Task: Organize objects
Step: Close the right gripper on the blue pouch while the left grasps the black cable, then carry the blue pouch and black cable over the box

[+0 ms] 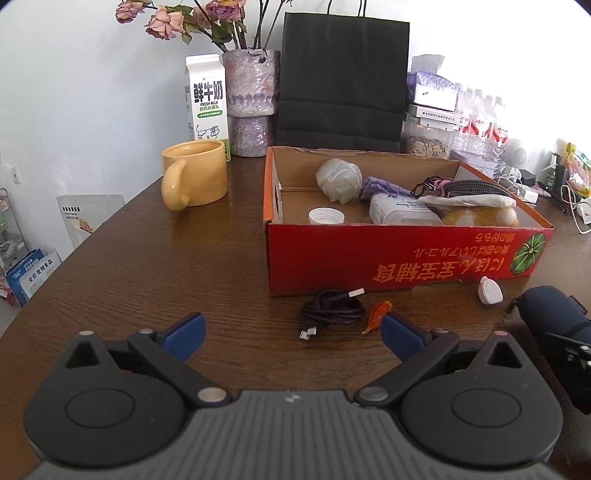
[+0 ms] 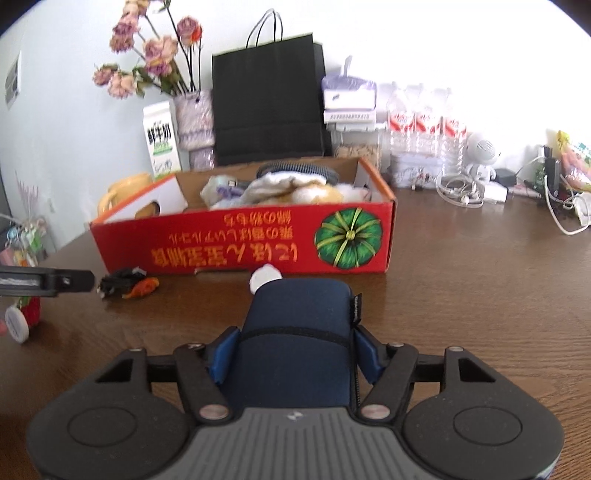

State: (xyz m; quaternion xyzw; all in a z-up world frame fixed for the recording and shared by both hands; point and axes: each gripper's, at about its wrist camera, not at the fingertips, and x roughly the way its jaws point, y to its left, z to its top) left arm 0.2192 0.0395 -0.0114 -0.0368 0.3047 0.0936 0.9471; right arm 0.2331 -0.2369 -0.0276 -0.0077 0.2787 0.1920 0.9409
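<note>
Table: dark brown wood grain (image 1: 147, 266).
Mug: yellow (image 1: 195, 173), near the table's far left edge, handle turned toward the camera.
Milk carton: white and green (image 1: 206, 103), just behind the mug.
Vase: mottled purple (image 1: 251, 103), beside the carton, holding dried pink roses (image 1: 166, 22).
Paper bag: black (image 1: 341, 74), upright against the wall.
Water bottles: red labels (image 2: 424, 125), grouped right of the bag.
Cables: white, tangled (image 2: 458, 192), at far right.
</note>
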